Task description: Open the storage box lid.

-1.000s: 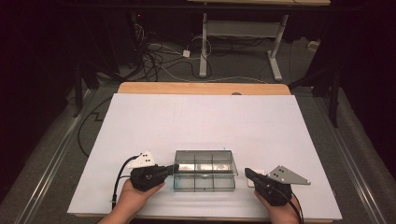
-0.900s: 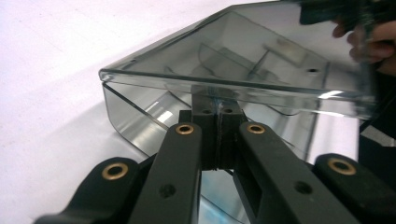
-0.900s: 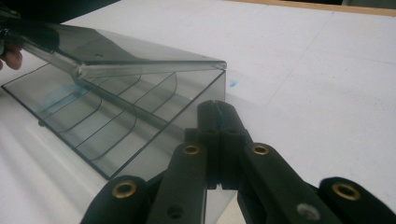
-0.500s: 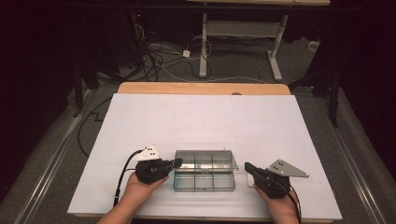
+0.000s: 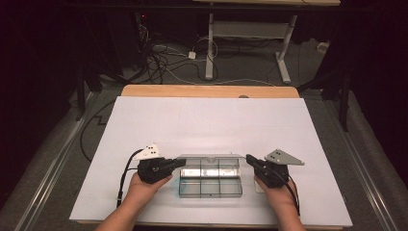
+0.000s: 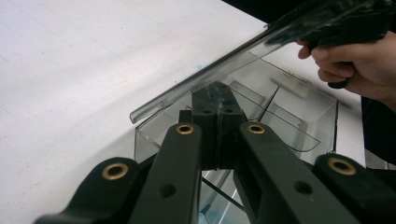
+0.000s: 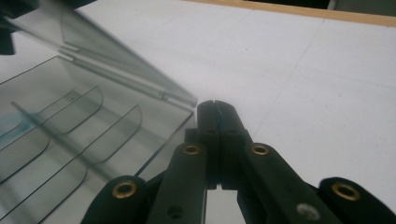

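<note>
Left gripper (image 5: 180, 162): held in the person's left hand (image 5: 144, 186) near the front edge of the table; its jaws are pressed fully together with nothing between them, and their tip is at the left end of the box, under the edge of the raised lid.

Box (image 5: 210, 182): a clear plastic organizer box lying between the two grippers on the white table (image 5: 207, 120), close to the person. Thin partitions split it into small compartments, a near row and a far row. Every compartment that can be seen through is bare.

Lid (image 5: 210, 156): clear, hinged along the far side of the box, lifted and tilted. In the left gripper view it slopes up over the jaws; in the right gripper view it rises from the hinge at the upper left.

Right gripper (image 5: 249, 159): held in the person's right hand (image 5: 276, 192); its jaws are also closed tight and hold nothing. Their tip is just beside the far right corner of the box, near the lid's end.

Hard to make out: whether either tip actually touches the lid or the box cannot be told. A faint blue smear shows through the plastic; what it is stays unclear.
</note>
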### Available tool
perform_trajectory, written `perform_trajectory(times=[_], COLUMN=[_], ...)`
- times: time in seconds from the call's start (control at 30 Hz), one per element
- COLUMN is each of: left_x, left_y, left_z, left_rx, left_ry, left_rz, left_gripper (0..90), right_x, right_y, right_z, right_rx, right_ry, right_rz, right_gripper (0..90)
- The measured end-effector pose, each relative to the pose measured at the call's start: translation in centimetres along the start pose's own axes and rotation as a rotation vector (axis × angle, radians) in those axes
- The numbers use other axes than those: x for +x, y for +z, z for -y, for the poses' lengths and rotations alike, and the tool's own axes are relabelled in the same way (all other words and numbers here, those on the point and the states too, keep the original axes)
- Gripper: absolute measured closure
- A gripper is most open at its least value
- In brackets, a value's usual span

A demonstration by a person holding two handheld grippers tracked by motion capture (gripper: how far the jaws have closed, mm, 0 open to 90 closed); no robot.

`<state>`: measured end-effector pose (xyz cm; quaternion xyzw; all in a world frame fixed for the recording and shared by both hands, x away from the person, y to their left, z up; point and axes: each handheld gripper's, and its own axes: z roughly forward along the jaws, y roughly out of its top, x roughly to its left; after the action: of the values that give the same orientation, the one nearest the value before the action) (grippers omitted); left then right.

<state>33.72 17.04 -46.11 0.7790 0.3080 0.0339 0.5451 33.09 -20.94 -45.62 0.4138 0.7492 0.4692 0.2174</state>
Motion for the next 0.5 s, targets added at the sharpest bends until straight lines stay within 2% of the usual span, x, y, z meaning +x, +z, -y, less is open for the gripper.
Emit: perform_trajectory(times=[0.13,0.23,0.5], left_x=[0.0,0.0,0.3], left_y=[0.0,0.1,0.3], left_z=[-0.3,-0.4,-0.6], left_rx=[0.000,-0.008,-0.006], left_ry=[0.006,0.002,0.000], left_rz=[-0.004,-0.001,-0.009], left_gripper=[87.5,87.6,87.6], right_x=[-0.2,-0.5,-0.8], right_y=[1.1,2.0,2.8], right_z=[-0.6,-1.0,-1.5], right_rx=[0.008,0.003,-0.007], right_ry=[0.013,0.044,0.075], right_rz=[0.006,0.017,0.015], right_gripper=[90.0,90.0,90.0])
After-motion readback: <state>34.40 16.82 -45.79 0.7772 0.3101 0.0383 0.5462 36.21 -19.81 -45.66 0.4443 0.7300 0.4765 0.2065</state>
